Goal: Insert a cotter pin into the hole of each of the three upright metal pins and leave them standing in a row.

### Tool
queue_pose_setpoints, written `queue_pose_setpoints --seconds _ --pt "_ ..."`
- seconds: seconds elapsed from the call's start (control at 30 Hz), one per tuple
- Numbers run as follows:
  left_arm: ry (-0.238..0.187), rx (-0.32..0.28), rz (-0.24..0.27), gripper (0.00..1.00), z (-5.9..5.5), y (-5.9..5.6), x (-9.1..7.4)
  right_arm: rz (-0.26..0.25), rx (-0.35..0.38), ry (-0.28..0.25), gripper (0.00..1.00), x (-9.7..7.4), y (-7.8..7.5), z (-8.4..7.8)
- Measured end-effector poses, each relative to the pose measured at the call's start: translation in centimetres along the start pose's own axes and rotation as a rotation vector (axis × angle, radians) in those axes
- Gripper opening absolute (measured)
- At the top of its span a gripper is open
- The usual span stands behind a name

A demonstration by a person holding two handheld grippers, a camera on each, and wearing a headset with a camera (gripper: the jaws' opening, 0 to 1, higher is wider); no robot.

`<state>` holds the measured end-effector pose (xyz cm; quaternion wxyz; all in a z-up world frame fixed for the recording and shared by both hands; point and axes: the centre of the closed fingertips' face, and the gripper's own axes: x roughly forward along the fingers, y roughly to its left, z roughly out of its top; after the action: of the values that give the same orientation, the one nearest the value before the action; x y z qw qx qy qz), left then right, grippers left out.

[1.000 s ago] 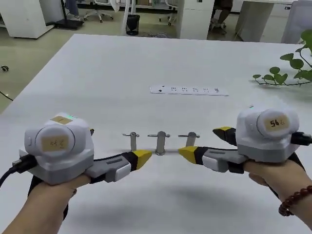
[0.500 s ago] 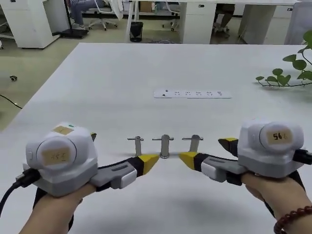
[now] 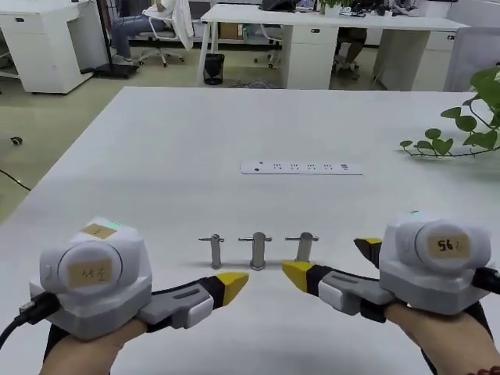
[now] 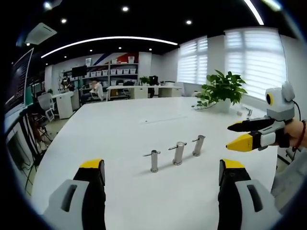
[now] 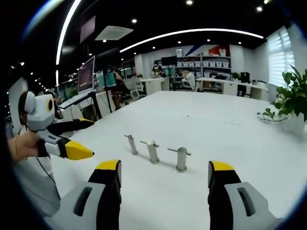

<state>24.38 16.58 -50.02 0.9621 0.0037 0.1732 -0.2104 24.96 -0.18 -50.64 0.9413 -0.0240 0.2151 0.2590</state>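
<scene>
Yellow-tipped fingers (image 4: 91, 168) of my left gripper (image 4: 161, 165) stand spread wide with nothing between them, and in the left gripper view I see the whole row of pins framed between the two jaws. From the head view this gripper sits low at the left over the wide white table (image 3: 156, 148). Its one visible yellow tip is aimed inward and sits just short of the row, touching nothing. Beyond the tips stand the three short upright grey metal pins, evenly spaced in a straight line across the table: the left pin (image 3: 215, 255), the middle pin (image 3: 256, 253) and the right pin (image 3: 305, 250). Each carries a thin silver cotter pin (image 3: 211, 238) lying level through its top and sticking out sideways; I cannot tell how far any of them is pushed through. Farther back, well apart from the row, a long white power strip (image 3: 301, 167) lies flat on the table. Low at the right is my right gripper (image 3: 332, 258), its fingers likewise held apart and gripping nothing. The nearer yellow tip points inward, close to the right pin but clear of it. At the far right edge of the table trails a green leafy plant (image 3: 461, 125).
</scene>
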Motion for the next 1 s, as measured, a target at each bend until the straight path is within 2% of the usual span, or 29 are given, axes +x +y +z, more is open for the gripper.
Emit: queue_pose_setpoints --seconds 0.27,0.4,1.0 --pt "0.020 0.000 0.025 0.96 -0.1 0.6 -0.5 0.000 -0.003 0.025 0.70 -0.1 0.2 -0.5" --pt "0.016 0.004 0.032 0.95 0.1 0.9 -0.8 0.001 0.000 0.026 0.70 -0.1 0.1 -0.3" --pt "0.007 0.000 0.038 0.93 0.4 0.9 -1.8 -0.007 0.007 0.031 0.68 -0.8 0.2 -0.4"
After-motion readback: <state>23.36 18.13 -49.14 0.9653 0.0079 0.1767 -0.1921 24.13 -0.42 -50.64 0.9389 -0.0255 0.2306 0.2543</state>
